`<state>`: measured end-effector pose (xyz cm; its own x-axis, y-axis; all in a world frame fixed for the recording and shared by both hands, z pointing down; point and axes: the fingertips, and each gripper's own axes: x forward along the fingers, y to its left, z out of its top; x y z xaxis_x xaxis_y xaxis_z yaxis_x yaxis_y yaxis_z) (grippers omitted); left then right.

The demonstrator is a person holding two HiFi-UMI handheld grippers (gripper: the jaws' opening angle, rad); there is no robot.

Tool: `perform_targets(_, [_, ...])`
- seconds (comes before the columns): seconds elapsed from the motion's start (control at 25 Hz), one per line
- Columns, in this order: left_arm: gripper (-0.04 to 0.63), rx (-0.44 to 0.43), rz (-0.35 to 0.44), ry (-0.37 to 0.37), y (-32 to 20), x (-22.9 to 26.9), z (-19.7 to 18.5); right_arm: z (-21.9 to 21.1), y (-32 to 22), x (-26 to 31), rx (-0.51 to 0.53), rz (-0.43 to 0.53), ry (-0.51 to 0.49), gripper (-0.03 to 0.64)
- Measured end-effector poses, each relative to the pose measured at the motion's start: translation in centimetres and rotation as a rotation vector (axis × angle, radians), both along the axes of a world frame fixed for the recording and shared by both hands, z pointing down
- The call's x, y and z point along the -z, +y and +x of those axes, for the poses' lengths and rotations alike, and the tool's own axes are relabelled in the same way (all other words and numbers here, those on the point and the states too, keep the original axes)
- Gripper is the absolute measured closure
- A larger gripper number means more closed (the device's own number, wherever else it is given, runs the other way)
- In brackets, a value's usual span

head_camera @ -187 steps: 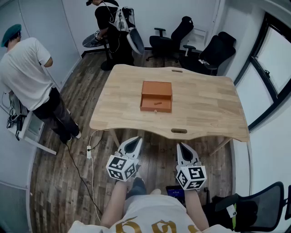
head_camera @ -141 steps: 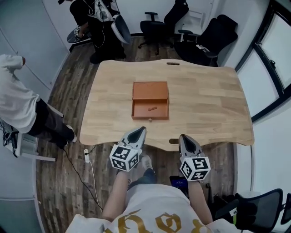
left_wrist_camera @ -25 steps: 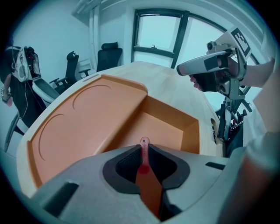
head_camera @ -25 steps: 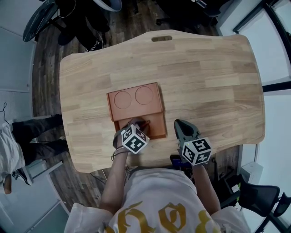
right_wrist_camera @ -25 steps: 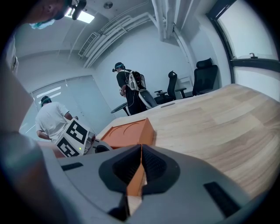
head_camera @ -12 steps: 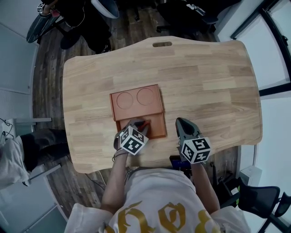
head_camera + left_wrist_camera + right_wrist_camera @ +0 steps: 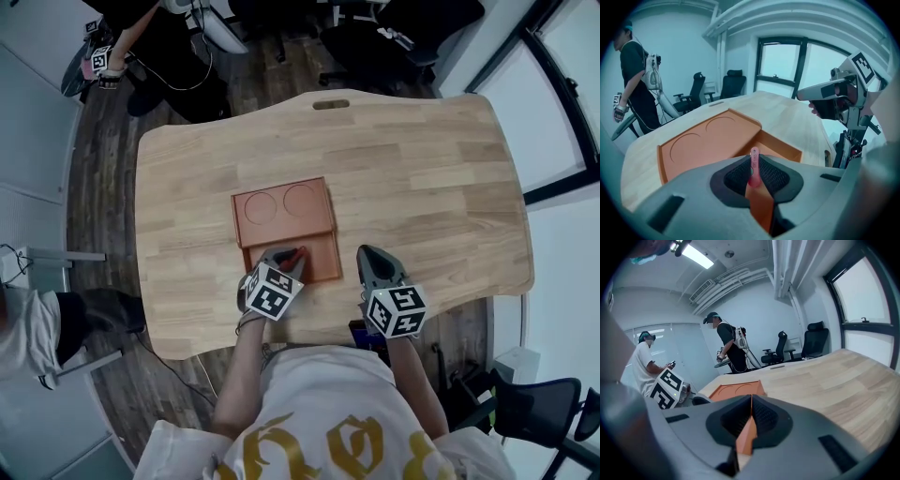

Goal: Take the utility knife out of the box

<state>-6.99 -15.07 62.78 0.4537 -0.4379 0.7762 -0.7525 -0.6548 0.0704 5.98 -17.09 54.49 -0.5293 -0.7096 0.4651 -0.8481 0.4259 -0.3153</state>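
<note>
Presently the left gripper [image 7: 286, 257] is lowered into the open compartment at the near end of the box [image 7: 281, 202]. The box lies toward the near edge of the table [image 7: 422, 178], left of its middle. The far part of the box is a flat panel with two round recesses.

In the left gripper view the jaws are closed on the utility knife [image 7: 753, 158], a thin reddish piece standing on edge between the ribbed pads [image 7: 771, 174]. The knife remains over the compartment; whether it is clear of the box floor cannot be determined. The narrow-edge grip is judged suited to a straight lift past the box walls.

The right gripper [image 7: 364, 255] hovers over bare table just beside the near right corner of the box. Its jaws are together with nothing between them, and it appears held in reserve.
</note>
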Motion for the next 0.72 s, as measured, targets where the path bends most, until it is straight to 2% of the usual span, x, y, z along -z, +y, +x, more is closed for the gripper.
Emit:
perform_targets(0.16, [0.54, 0.034, 0.039, 0.044, 0.3, 1.5, -0.4, 0.1, 0.9, 1.1, -0.003, 0.025, 0.01, 0.604])
perform_targets(0.36, [0.54, 0.083, 0.1, 0.137, 1.0, 4.4, -0.9, 0.4, 1.9, 2.0, -0.016, 0.044, 0.013, 0.604])
perform_targets(0.72, [0.54, 0.127, 0.219, 0.189, 2.3, 8.4, -2.3, -0.3, 3.4, 4.3, -0.005, 0.094, 0.0, 0.604])
